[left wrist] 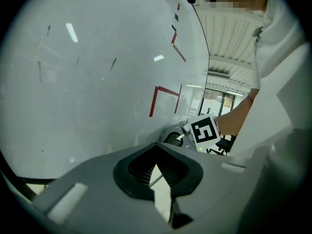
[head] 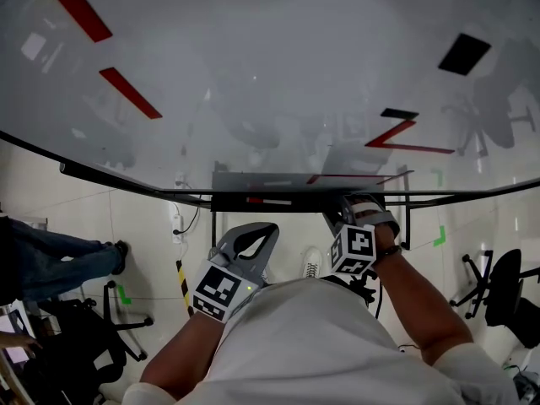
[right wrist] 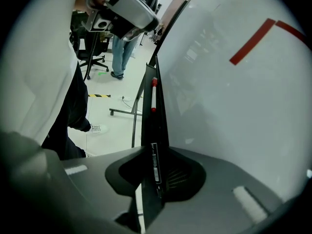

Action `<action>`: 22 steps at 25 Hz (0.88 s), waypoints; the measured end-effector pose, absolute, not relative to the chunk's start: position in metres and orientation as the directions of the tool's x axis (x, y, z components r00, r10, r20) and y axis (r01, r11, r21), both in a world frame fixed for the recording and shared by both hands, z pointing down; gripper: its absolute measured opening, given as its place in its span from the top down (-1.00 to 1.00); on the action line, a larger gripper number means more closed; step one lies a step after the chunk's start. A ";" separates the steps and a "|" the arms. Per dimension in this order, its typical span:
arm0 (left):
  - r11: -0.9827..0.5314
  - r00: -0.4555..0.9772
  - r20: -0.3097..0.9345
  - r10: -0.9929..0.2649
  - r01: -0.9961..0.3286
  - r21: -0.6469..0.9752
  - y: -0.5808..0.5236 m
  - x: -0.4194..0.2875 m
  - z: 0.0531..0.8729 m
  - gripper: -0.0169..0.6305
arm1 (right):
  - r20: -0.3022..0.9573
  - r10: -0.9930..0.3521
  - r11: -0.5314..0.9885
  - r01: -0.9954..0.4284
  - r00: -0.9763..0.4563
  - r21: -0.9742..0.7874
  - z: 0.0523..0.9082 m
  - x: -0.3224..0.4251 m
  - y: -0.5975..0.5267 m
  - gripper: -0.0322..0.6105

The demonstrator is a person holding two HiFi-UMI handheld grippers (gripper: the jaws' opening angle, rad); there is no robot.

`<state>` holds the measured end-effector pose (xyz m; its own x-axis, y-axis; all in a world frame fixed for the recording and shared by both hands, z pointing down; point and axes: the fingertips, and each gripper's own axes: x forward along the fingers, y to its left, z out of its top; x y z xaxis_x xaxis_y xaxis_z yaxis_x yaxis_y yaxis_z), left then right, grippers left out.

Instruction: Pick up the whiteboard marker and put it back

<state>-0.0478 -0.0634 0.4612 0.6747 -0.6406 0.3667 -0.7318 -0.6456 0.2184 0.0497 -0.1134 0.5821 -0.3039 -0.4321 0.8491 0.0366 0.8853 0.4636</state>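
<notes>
A large whiteboard (head: 270, 74) with red marks fills the upper head view, and a dark tray (head: 253, 182) runs along its lower edge. My right gripper (head: 337, 218) is at the tray's right part, shut on a black whiteboard marker (right wrist: 154, 161) with a white label. That marker lies in line with the tray (right wrist: 158, 111) in the right gripper view. A white marker with a red cap (right wrist: 153, 95) rests farther along the tray. My left gripper (head: 257, 236) hangs below the tray, shut and holding nothing (left wrist: 158, 172).
The board's stand legs (right wrist: 124, 112) reach over the tiled floor. A person in jeans (head: 59, 260) stands at the left by a black chair (head: 93, 327). Another office chair (head: 506, 294) is at the right. A cable and yellow-black tape (head: 180, 281) lie under the board.
</notes>
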 end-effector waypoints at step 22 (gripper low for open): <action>-0.636 0.670 0.368 -0.645 -0.737 0.228 -0.056 -0.050 0.463 0.90 | 0.882 -0.410 0.881 0.147 -0.232 0.449 0.596 0.050 -0.116 0.80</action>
